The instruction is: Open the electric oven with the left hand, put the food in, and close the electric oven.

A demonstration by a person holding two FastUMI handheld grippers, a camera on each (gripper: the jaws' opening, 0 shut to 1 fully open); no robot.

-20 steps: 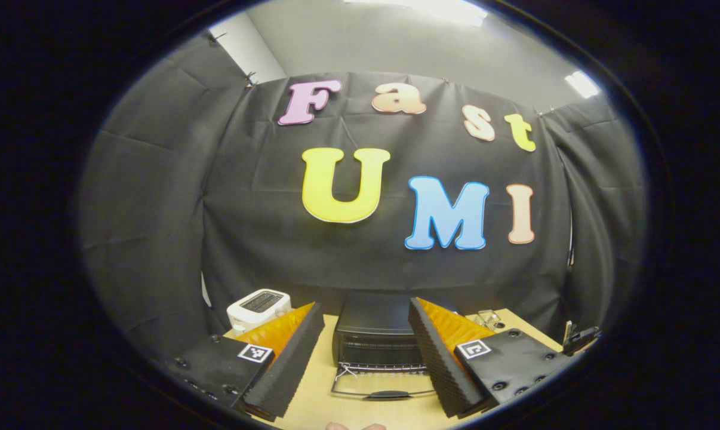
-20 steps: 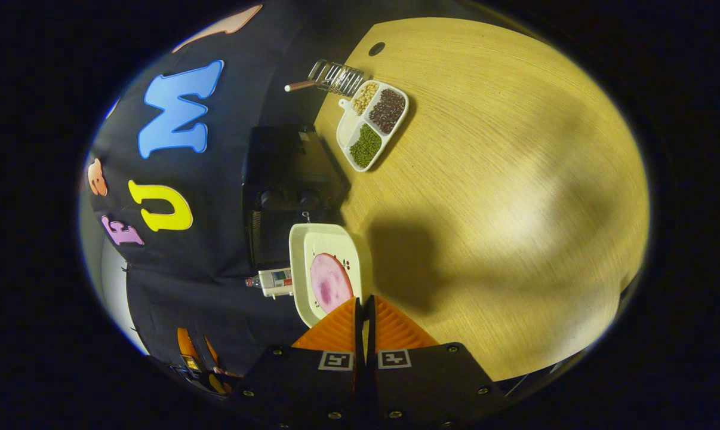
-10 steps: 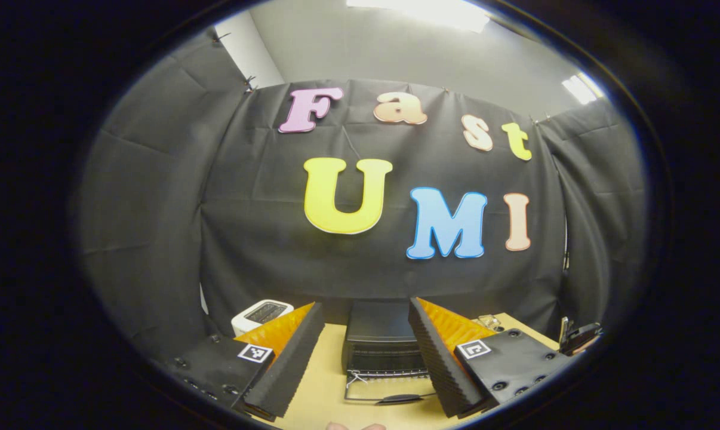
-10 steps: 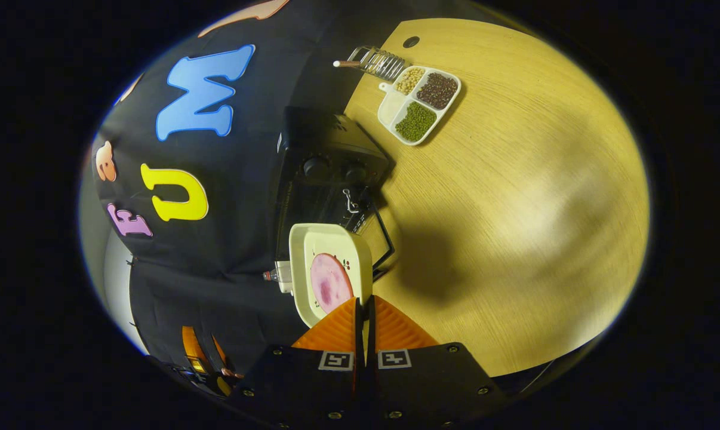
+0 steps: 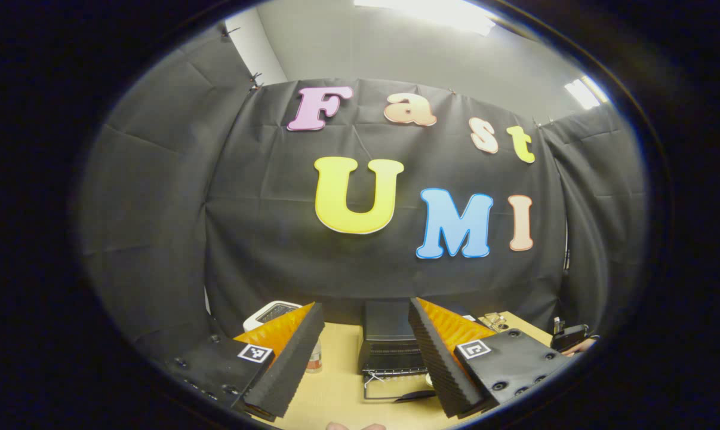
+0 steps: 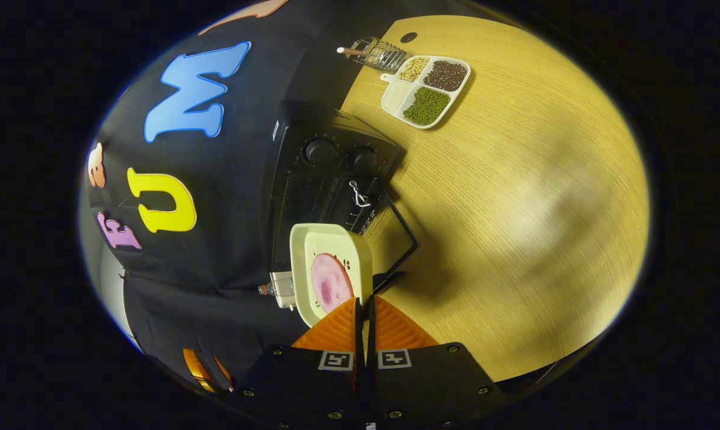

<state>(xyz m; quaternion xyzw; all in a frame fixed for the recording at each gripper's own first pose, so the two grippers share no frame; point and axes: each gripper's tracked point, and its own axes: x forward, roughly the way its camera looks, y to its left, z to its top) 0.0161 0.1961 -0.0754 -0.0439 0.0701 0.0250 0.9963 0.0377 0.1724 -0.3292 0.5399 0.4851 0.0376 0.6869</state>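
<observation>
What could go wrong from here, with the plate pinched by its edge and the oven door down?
1. The right tongs pinch the plate only at its near rim; tilting it could let the pink slice of food slide off.
2. The open oven door lies flat on the table in front of the oven; a low approach might clip it.
3. The left tongs are open and empty, so nothing steadies the door.

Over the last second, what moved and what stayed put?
The left gripper, open, has drawn back from the oven, which looks smaller now. The right gripper has swung the plate with the pink slice round to face the oven's lowered door. Unchanged: the grip on the plate, the door down, the bean tray.
</observation>
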